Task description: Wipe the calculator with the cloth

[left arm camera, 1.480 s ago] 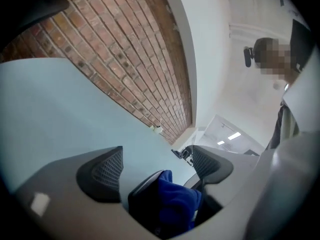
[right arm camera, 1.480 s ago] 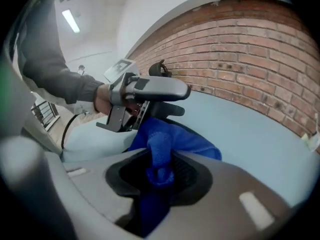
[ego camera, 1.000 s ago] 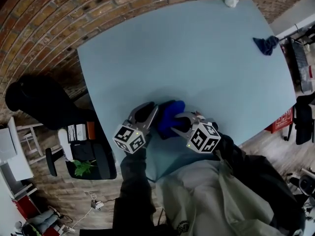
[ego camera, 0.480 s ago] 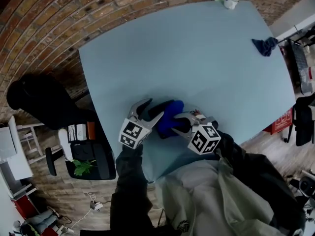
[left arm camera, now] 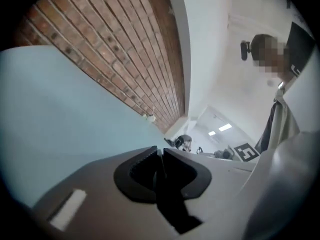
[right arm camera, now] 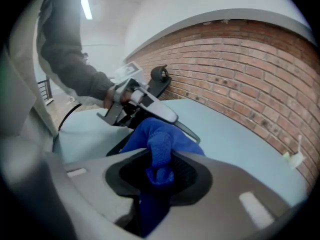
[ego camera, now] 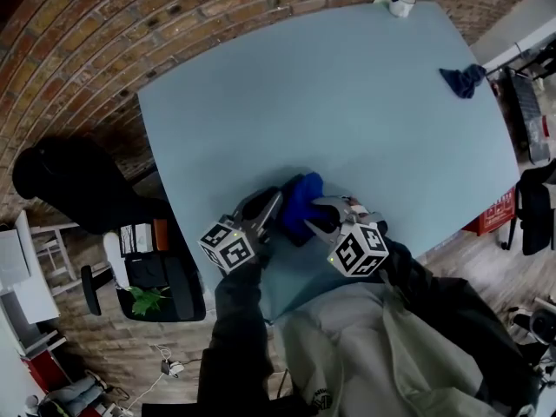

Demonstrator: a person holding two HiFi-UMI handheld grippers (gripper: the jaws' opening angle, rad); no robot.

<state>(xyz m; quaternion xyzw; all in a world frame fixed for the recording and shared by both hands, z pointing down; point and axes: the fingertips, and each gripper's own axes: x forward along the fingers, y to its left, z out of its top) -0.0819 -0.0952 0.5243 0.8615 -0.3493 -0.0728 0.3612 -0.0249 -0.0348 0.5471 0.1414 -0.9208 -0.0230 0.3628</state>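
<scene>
1. The left gripper (left arm camera: pixel 159 156) has its jaws almost together. They have just been closing, and only a thin dark slit is left between the pads. No thing shows between them in its own view.
2. The right gripper (right arm camera: pixel 161 158) is clamped on the blue cloth (right arm camera: pixel 161 134). A fold of the cloth sits between the pads, and the rest of it bulges out in front of the jaws.
3. In the head view both grippers are at the near edge of the table (ego camera: pixel 347 102), close in front of the person. The left one is just beside the cloth and the right one is behind it.
4. The calculator (right arm camera: pixel 116 145) shows only as a dark flat thing lying on the table under the cloth, between the two grippers. Most of it is covered, so I cannot see its keys.
5. In the right gripper view, the left gripper is just above this dark thing. Whether it touches it, I cannot tell.
6. A white cup (ego camera: pixel 400 3) stands at the far corner of the table.
7. A dark blue bundle (ego camera: pixel 462 80) lies at the far right edge, well apart from the grippers.
8. A brick wall (left arm camera: pixel 125 49) runs along the far side of the table.
</scene>
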